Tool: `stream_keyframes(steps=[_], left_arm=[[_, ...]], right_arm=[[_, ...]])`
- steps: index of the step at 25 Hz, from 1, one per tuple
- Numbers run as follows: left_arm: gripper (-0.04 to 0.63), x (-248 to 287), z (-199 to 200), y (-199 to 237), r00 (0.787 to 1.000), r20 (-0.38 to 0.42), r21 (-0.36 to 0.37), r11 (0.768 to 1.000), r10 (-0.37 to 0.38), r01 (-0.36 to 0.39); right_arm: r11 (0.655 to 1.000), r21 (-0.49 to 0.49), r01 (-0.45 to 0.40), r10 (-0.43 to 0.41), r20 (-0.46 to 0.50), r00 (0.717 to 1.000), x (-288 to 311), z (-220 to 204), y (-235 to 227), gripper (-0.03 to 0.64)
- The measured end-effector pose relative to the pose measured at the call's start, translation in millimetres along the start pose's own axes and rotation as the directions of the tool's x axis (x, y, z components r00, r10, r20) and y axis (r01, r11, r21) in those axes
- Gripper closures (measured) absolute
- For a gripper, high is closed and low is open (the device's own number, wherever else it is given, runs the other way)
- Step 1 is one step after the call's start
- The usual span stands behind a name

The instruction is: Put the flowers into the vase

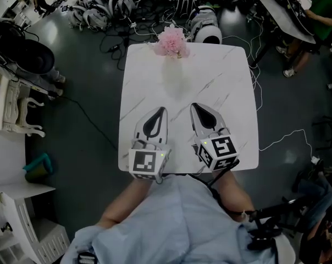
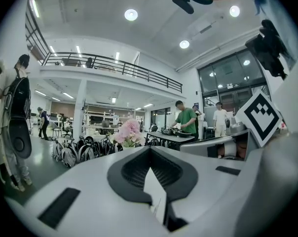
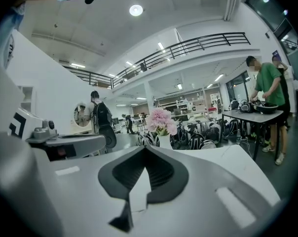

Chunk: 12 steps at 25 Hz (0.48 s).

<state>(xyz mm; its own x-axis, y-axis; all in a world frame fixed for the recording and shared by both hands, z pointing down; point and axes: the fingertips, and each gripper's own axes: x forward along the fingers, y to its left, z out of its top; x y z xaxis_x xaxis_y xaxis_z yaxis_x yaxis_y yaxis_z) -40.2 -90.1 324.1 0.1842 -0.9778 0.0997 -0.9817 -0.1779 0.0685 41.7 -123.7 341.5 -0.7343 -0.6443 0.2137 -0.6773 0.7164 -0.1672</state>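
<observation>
The pink flowers (image 1: 172, 42) stand in the white vase (image 3: 165, 141) at the middle of the table's (image 1: 226, 92) far edge, so from where I stand the job looks done. The blooms are a loose, ruffled cluster, frilly like carnations, with a little green beneath them. The vase is small, smooth and pale, and it nearly disappears against the white, grey-veined marble-look tabletop.

The left gripper (image 1: 161, 112) and the right gripper (image 1: 195, 108) sit side by side above the table's near edge, well apart from the vase. Each has its jaws closed tip to tip with nothing between them. The dark ribbed pads form a teardrop outline inside the white plastic shells.

If the flowers needed moving, I'd judge them light and soft. The petals would bruise and the thin stems would bend or snap under a hard squeeze. The place to hold is low on the stems, just under the heads and above the vase's lip, with gentle pressure. The vase looks glossy and narrow, so it is likely slippery and easy to tip.
</observation>
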Motion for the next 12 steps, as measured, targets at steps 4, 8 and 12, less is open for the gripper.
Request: stream_keyframes(steps=[4, 8, 12], left_arm=[[0.591, 2.3, 0.0, -1.6, 1.0, 0.002, 0.0, 1.0, -0.005, 0.005], [0.59, 4.5, -0.2, -3.3, 1.0, 0.003, 0.005, 1.0, -0.007, 0.007], [0.591, 7.5, -1.4, -3.0, 1.0, 0.003, 0.0, 1.0, -0.007, 0.007]], right_arm=[[1.0, -0.002, 0.001, -0.001, 0.003, 1.0, -0.6, 1.1, -1.9, 0.617], [1.0, -0.001, -0.002, 0.002, 0.003, 1.0, 0.3, 0.4, -3.8, 0.617], [1.0, 0.0, -0.007, 0.007, 0.003, 1.0, 3.3, -0.3, -5.1, 0.617]])
